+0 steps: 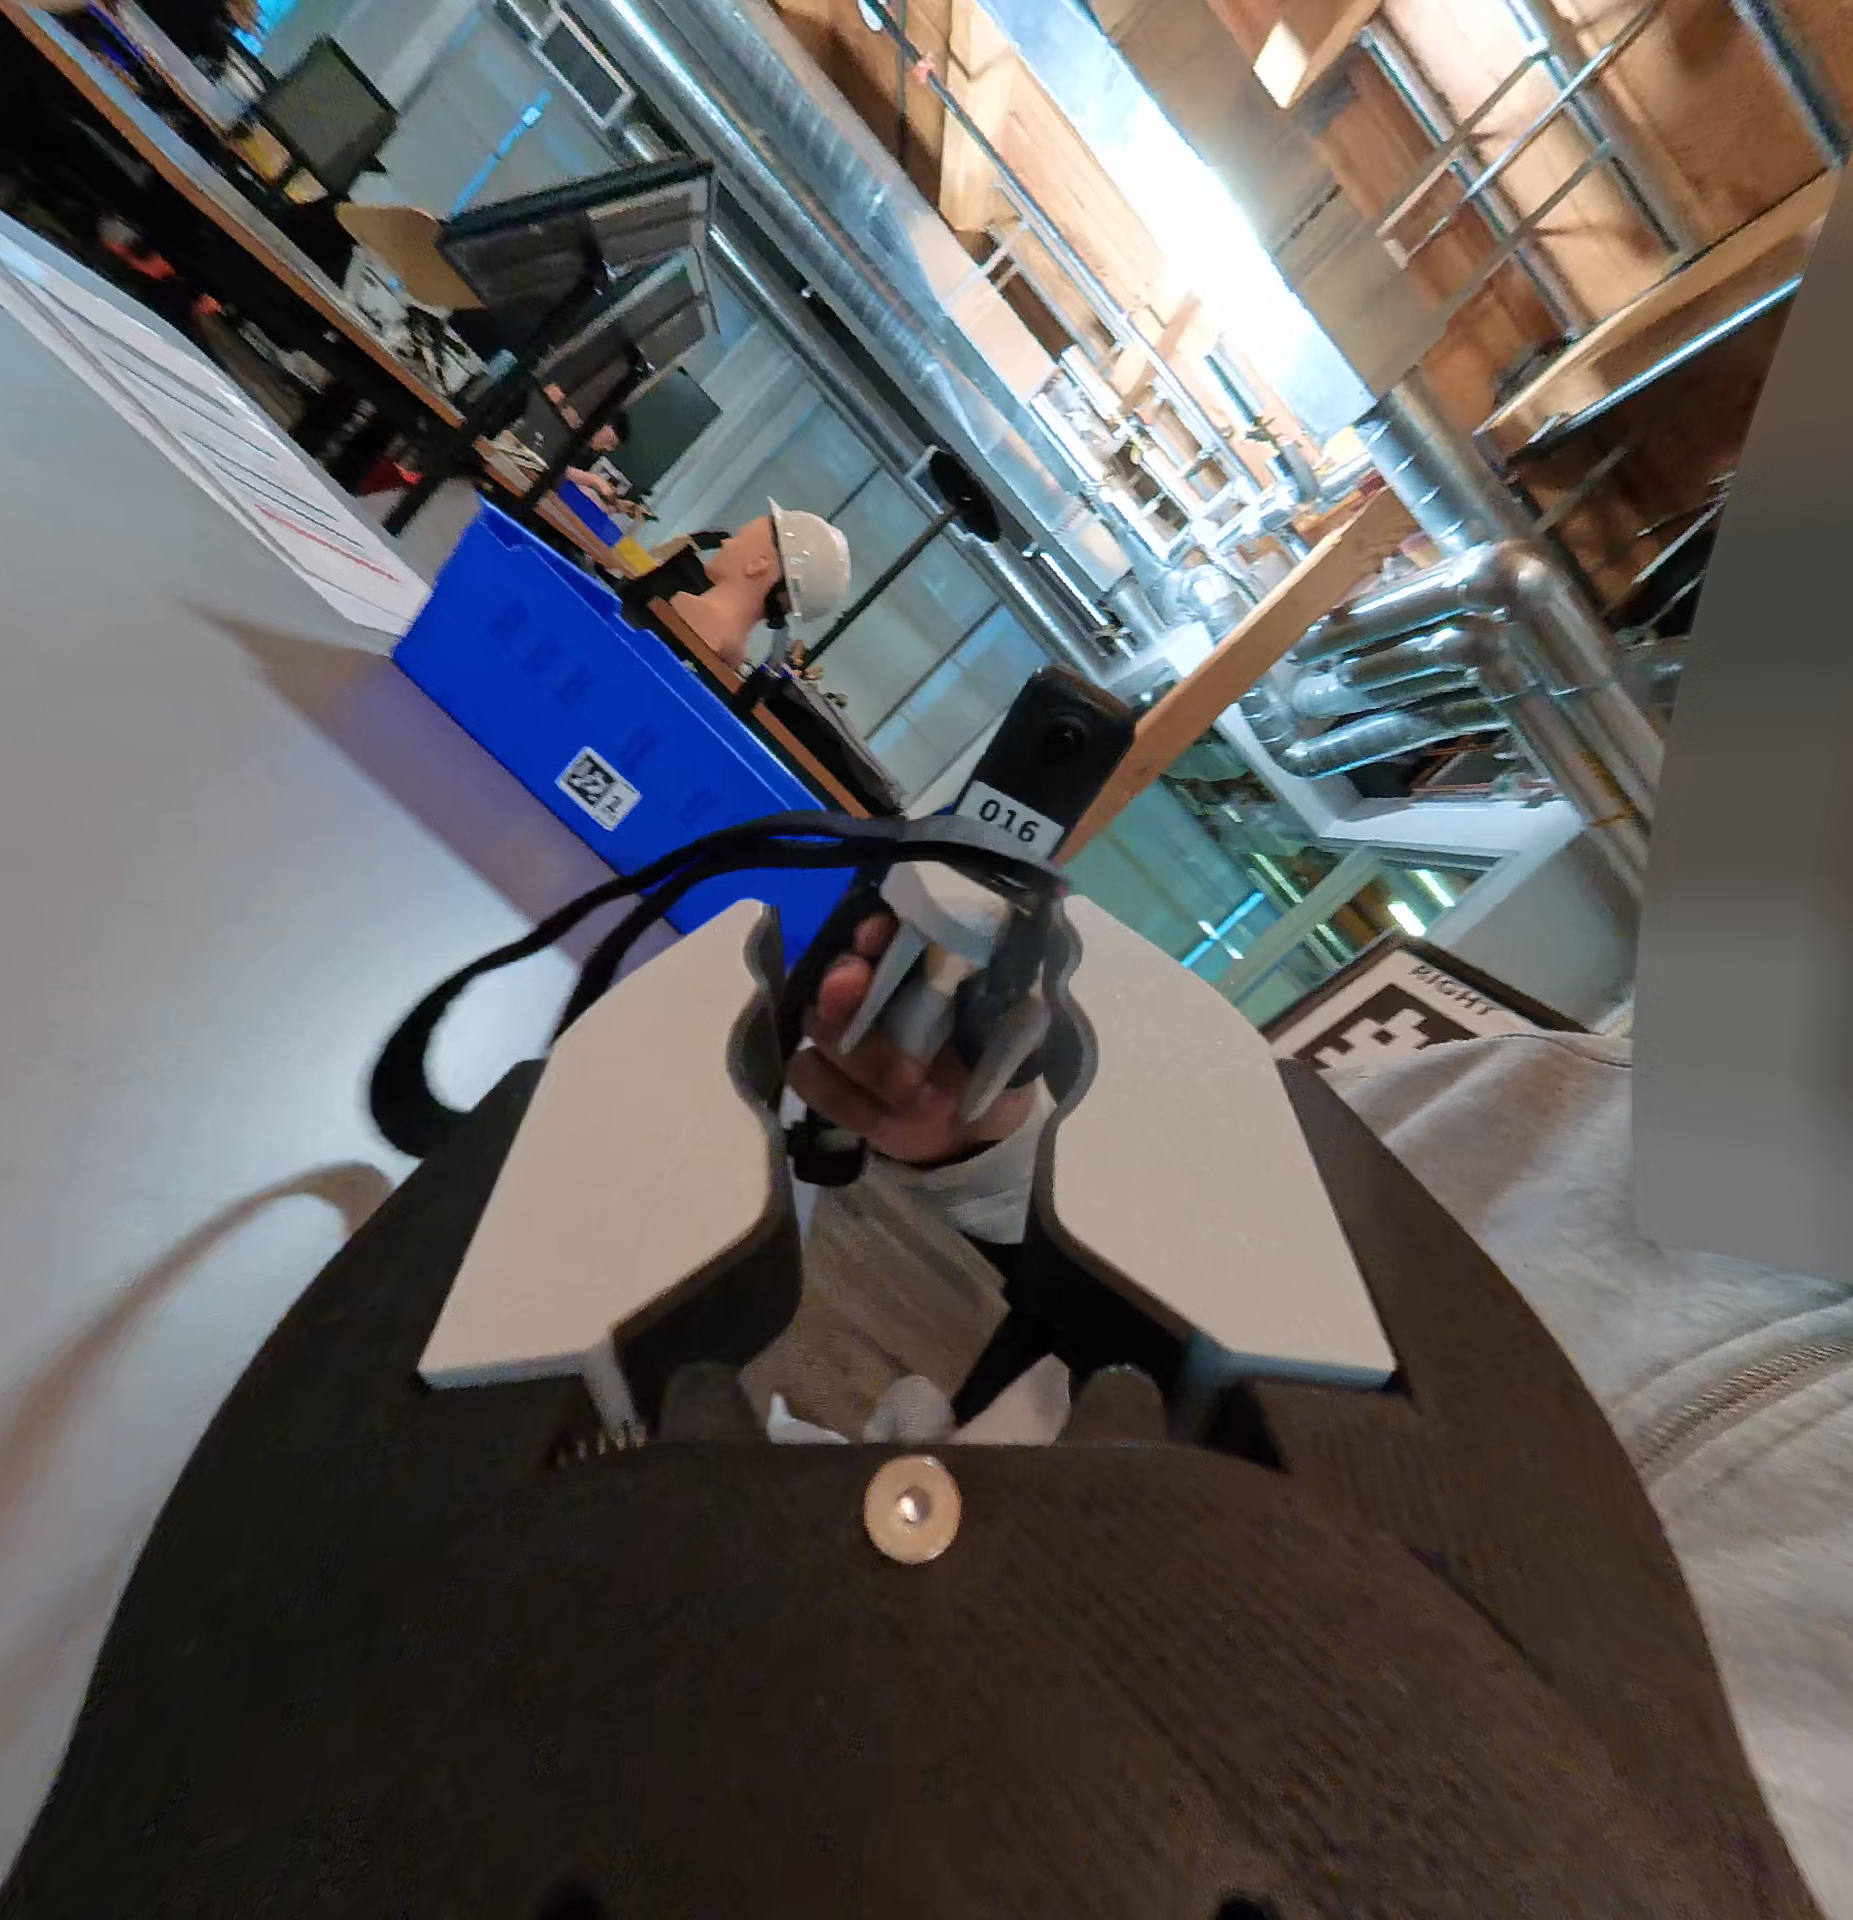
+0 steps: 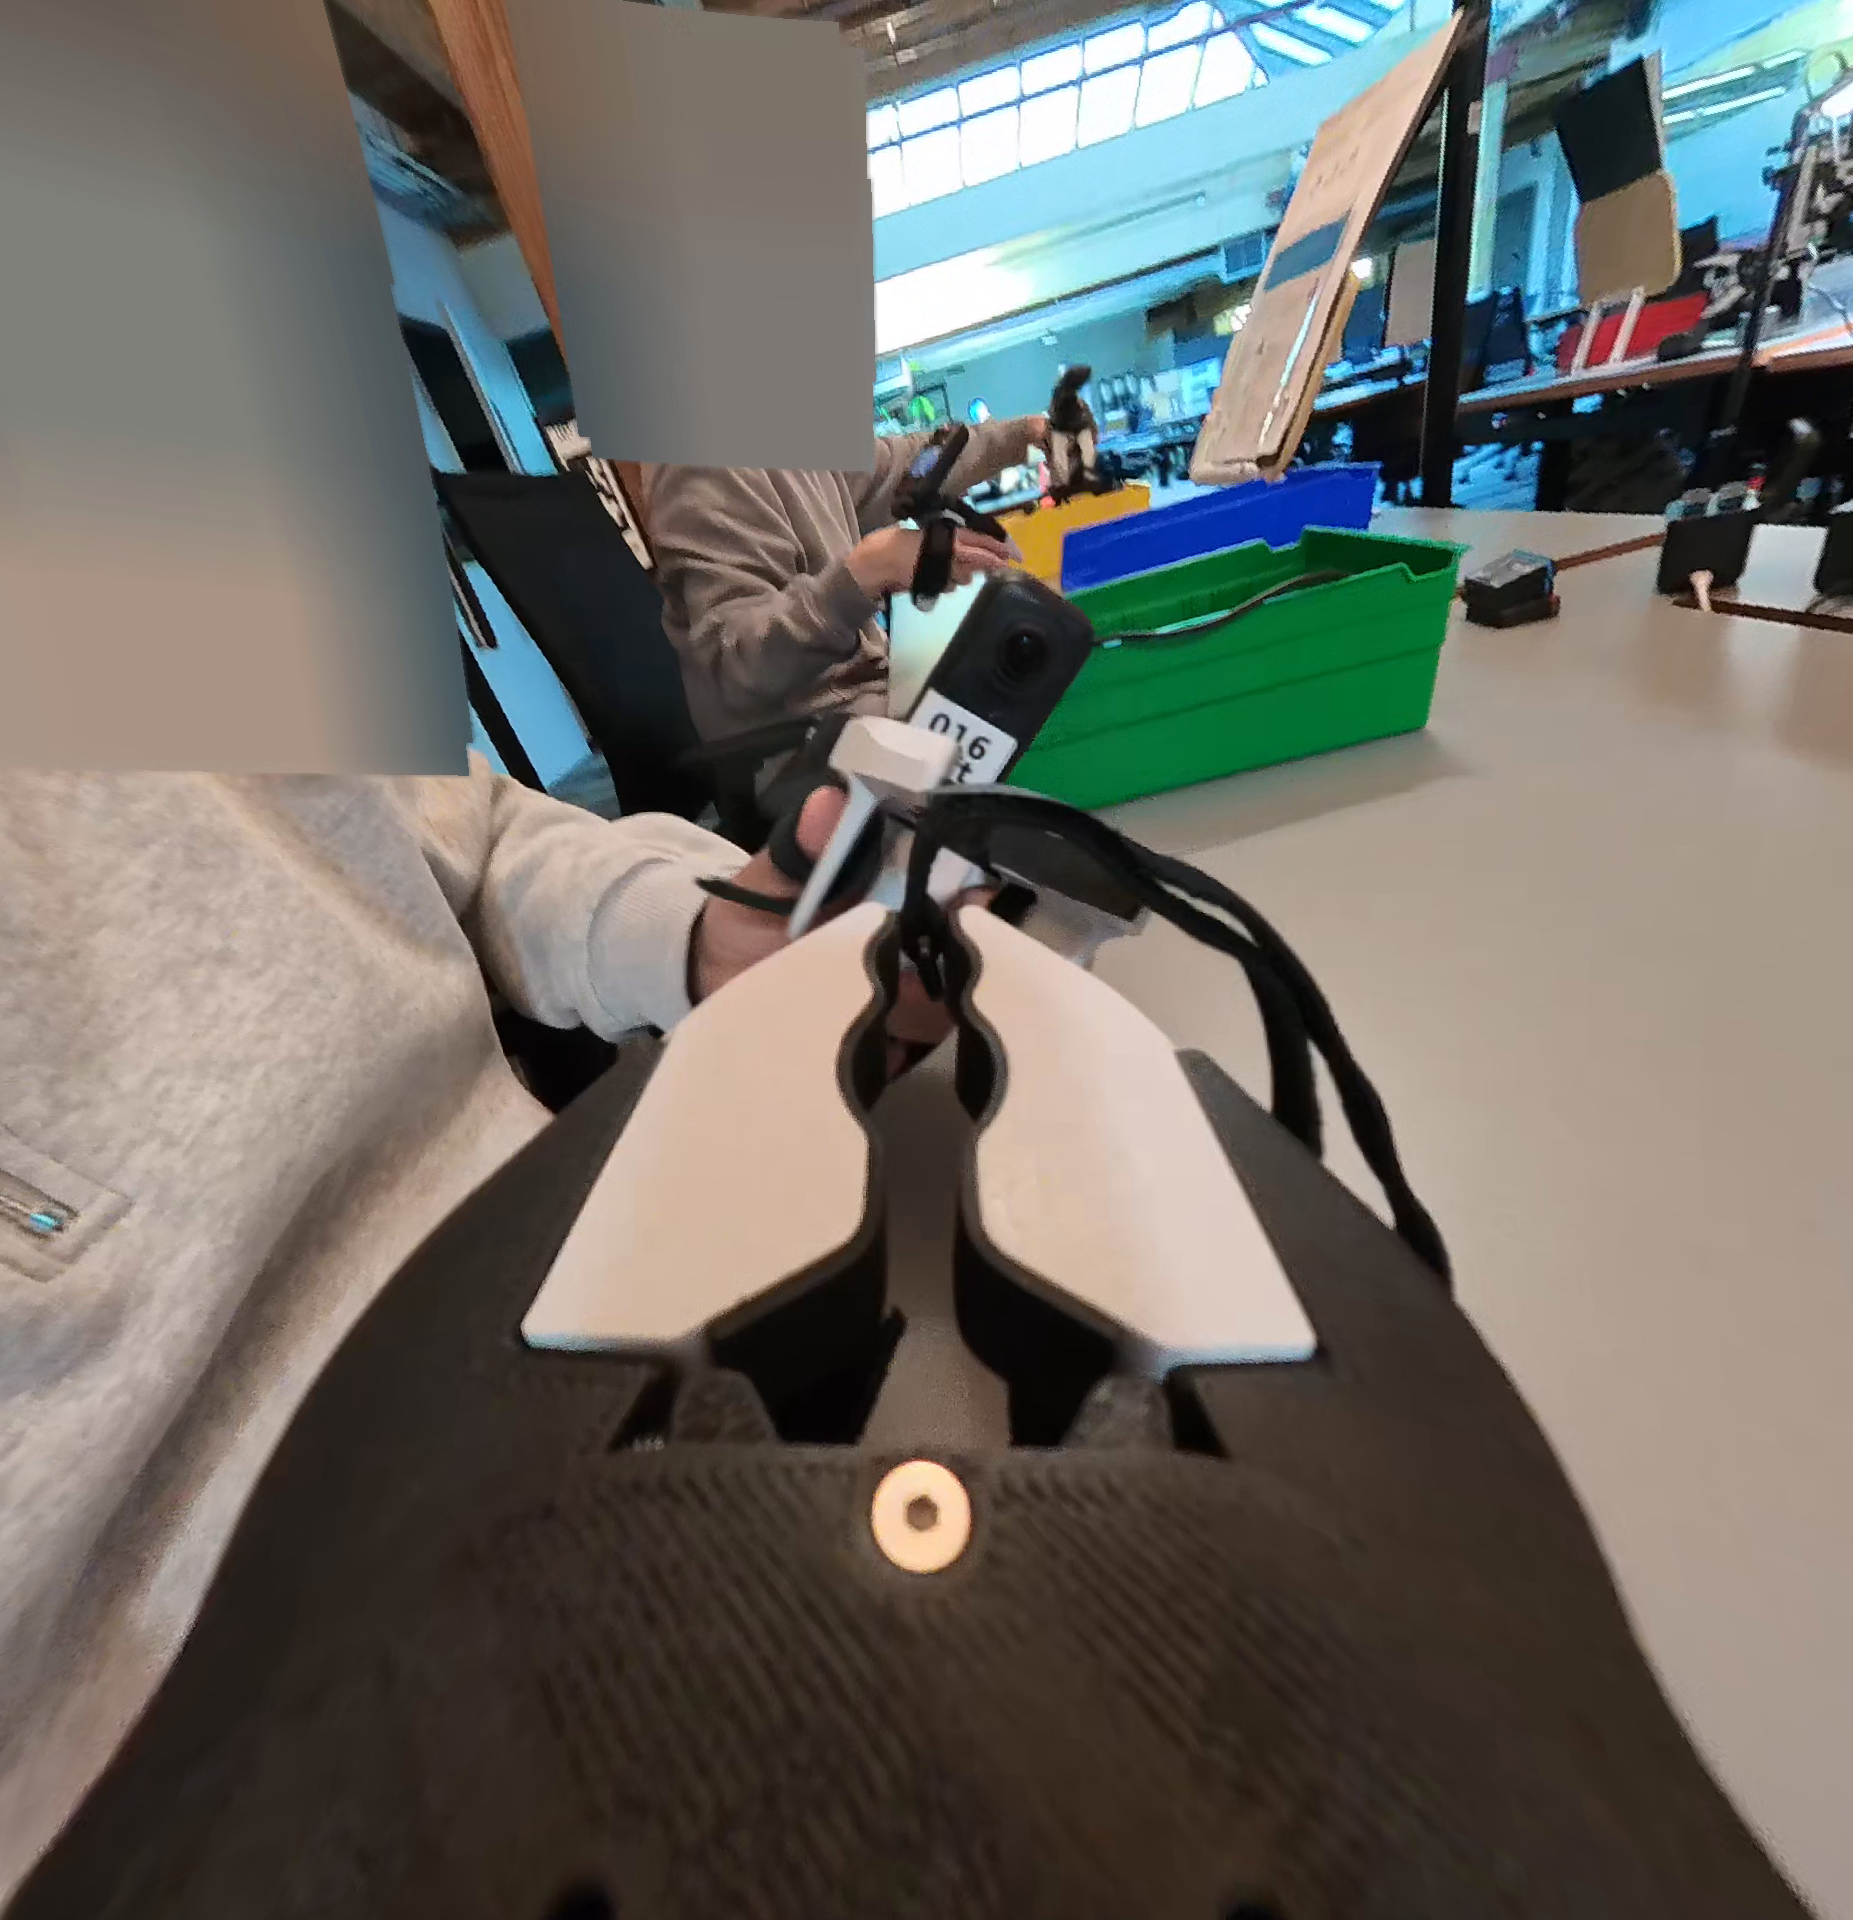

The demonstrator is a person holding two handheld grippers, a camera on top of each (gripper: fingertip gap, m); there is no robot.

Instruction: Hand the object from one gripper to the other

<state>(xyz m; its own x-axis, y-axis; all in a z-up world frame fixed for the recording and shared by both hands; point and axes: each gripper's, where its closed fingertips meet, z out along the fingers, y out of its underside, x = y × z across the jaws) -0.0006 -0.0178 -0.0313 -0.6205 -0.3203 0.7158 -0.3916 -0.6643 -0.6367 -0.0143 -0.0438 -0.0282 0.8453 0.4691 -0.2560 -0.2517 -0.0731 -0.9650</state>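
Black cord [image 2: 1265, 966] hangs bunched between both tools above the white counter [image 2: 1628, 935]. Right hand-held gripper [image 2: 927, 935] has its jaws pinched together on the cord at the tips. Left hand-held gripper [image 1: 911, 935] has its jaws apart, cord lying across the tips, no clamp visible. Cord looks light, limp and thin, with loops dangling free, so it likely slides or snags easily. Best hold is probably the bunched middle near the tips, not a loose loop.

Pale table [image 2: 1524, 1039]; green bin [image 2: 1244, 665] on it
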